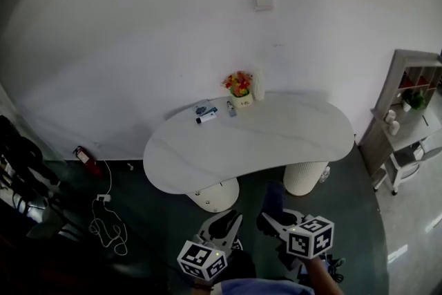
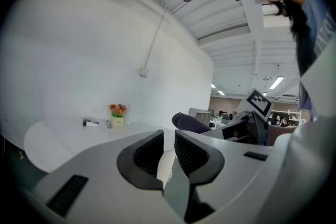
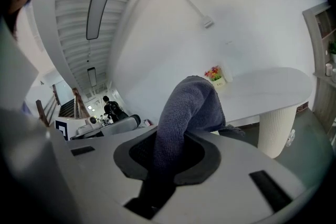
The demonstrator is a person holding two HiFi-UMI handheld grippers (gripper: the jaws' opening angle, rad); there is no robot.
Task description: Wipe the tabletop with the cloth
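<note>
A white kidney-shaped table stands against the wall, ahead of both grippers. My right gripper is shut on a dark blue cloth, held in the air in front of the table's near edge. In the right gripper view the cloth rises from between the jaws and folds over, hiding the tips of the right gripper. My left gripper hangs beside it, short of the table. Its jaws stand a narrow gap apart, with nothing between them, in the left gripper view.
At the table's back edge stand a small pot of flowers, a white bottle and a few small items. A shelf unit is at the right. A fire extinguisher and a cable lie on the floor at the left.
</note>
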